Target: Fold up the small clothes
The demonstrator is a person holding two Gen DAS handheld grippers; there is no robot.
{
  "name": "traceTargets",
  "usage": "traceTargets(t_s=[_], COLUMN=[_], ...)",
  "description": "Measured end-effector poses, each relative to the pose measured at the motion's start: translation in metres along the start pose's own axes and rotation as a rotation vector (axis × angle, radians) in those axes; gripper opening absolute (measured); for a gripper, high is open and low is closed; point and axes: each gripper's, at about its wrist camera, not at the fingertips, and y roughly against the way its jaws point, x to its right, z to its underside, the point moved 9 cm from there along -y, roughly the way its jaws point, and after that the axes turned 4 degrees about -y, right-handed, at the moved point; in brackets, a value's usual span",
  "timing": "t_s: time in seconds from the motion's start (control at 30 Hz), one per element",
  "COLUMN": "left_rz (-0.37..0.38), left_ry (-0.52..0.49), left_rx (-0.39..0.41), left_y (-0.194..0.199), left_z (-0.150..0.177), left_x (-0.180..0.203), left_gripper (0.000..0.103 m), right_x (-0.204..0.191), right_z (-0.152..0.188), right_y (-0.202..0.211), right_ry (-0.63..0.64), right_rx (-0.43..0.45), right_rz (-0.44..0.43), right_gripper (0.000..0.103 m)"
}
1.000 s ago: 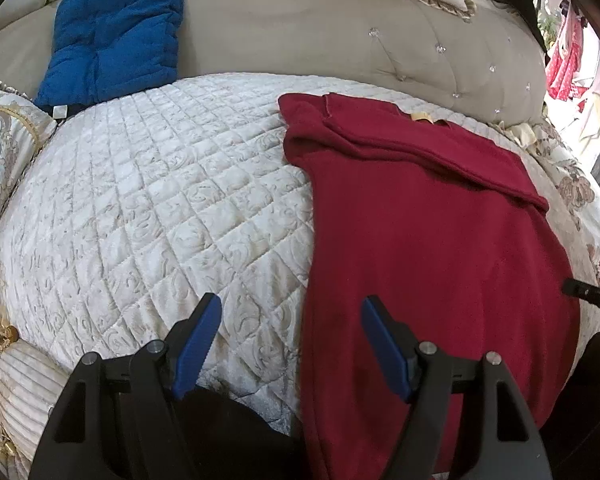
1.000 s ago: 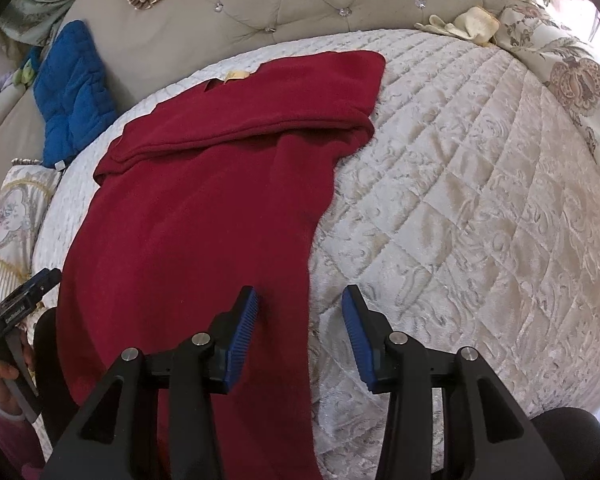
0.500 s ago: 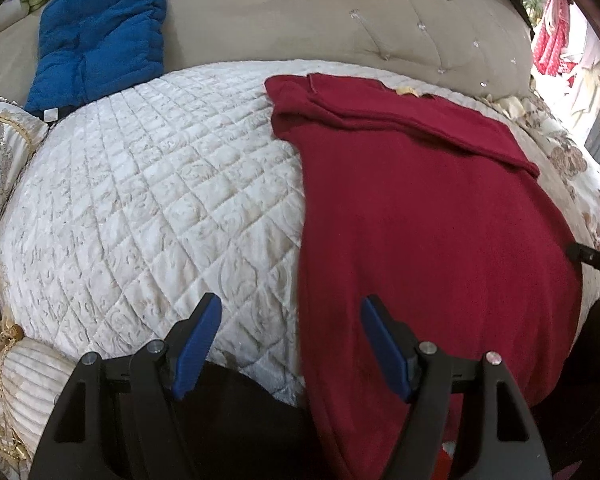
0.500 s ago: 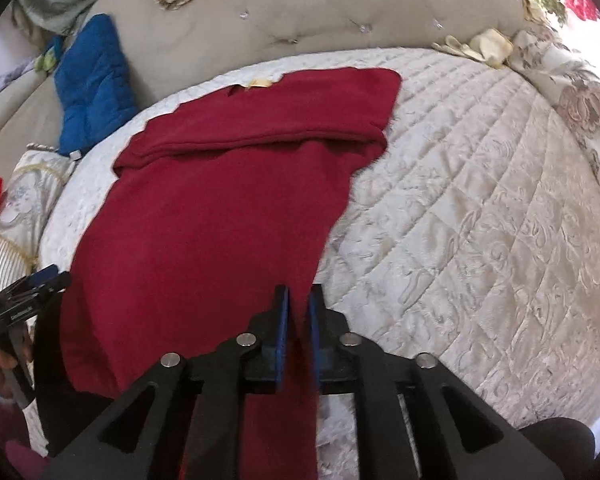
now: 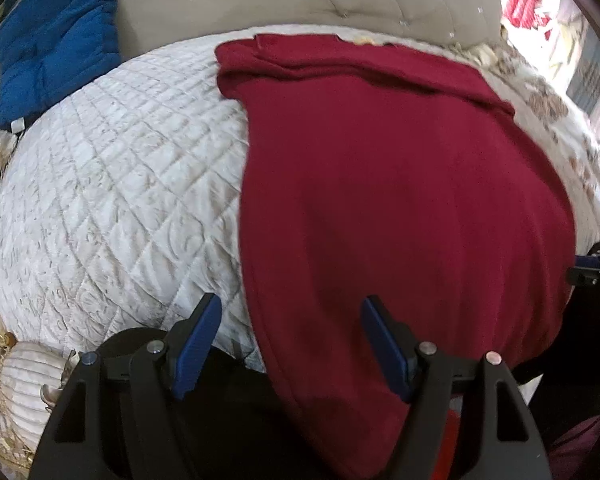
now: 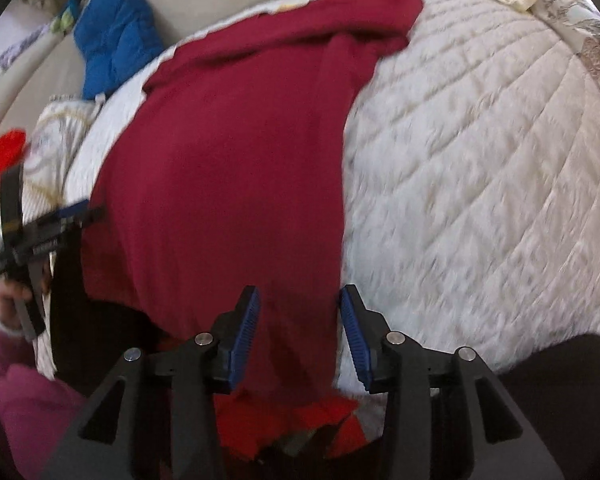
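Two grippers hang over the near hem of a dark red garment (image 5: 400,184) spread lengthwise on a white quilted bed cover (image 5: 112,184), its far end folded across itself. The left gripper (image 5: 290,350) stands wide apart, blue pads (image 5: 198,336) straddling the garment's left edge where it drapes off the bed; nothing sits between them. The right gripper (image 6: 298,334) is parted more narrowly, pads (image 6: 244,332) on either side of the hem's right edge, cloth lying in the gap without being pinched. A blue cushion (image 5: 56,36) rests against the headboard.
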Motion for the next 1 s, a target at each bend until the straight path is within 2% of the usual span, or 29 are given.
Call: traceTargets(t_s=[0.3,0.73,1.0], left_rz=[-0.022,-0.014,0.031], left_ry=[-0.035,-0.051,-0.088], left_rx=[-0.023,-0.045,-0.125], left_y=[-0.008,-0.013,-0.025], left_z=[0.008,0.012,0.023], left_x=[0.004,0.004,0.013], left_gripper=[0.076,0.076,0.076], right_x=[-0.006,-0.008,-0.013], right_z=[0.013,0.026,0.028], right_y=[-0.007,-0.012,-0.027], right_ry=[0.014,0.019,0.032], right_rx=[-0.037,-0.091,-0.134], right_rz=[-0.009,-0.018,-0.035], right_gripper=[0.023,0.023,0.024])
